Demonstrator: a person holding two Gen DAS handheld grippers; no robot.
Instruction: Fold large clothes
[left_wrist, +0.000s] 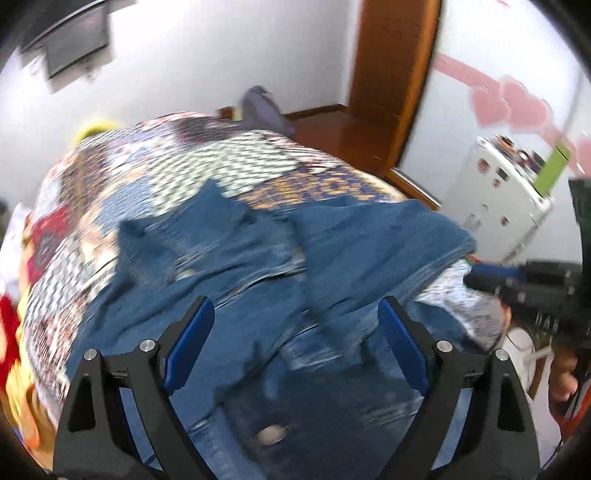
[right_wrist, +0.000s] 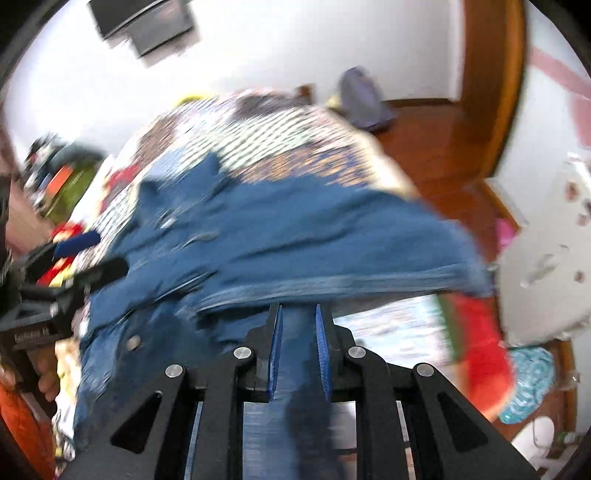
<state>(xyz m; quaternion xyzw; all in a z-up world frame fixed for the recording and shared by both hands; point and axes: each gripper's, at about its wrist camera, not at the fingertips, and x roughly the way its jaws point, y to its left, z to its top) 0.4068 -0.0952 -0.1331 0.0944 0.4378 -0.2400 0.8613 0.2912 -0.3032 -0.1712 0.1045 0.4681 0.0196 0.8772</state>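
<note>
A blue denim jacket (left_wrist: 258, 258) lies rumpled on a patterned bedspread (left_wrist: 207, 166), blurred by motion. My left gripper (left_wrist: 295, 301) hovers over its near part, jaws wide open, with nothing pinched between the blue pads (left_wrist: 188, 347). In the right wrist view, my right gripper (right_wrist: 298, 308) is shut on a fold of the denim jacket (right_wrist: 314, 229), and the edge of the cloth stretches up and away from the bed. The right gripper (left_wrist: 495, 273) also shows at the right edge of the left wrist view. The left gripper (right_wrist: 85, 254) shows at the left of the right wrist view.
The bedspread (right_wrist: 280, 133) covers a bed with a wooden floor (right_wrist: 436, 147) beyond it. A grey bag (right_wrist: 362, 99) sits on the floor by a wooden door frame (right_wrist: 491, 81). A white stickered cabinet (left_wrist: 498, 192) stands right. Red cloth (right_wrist: 476, 339) lies at the bed's edge.
</note>
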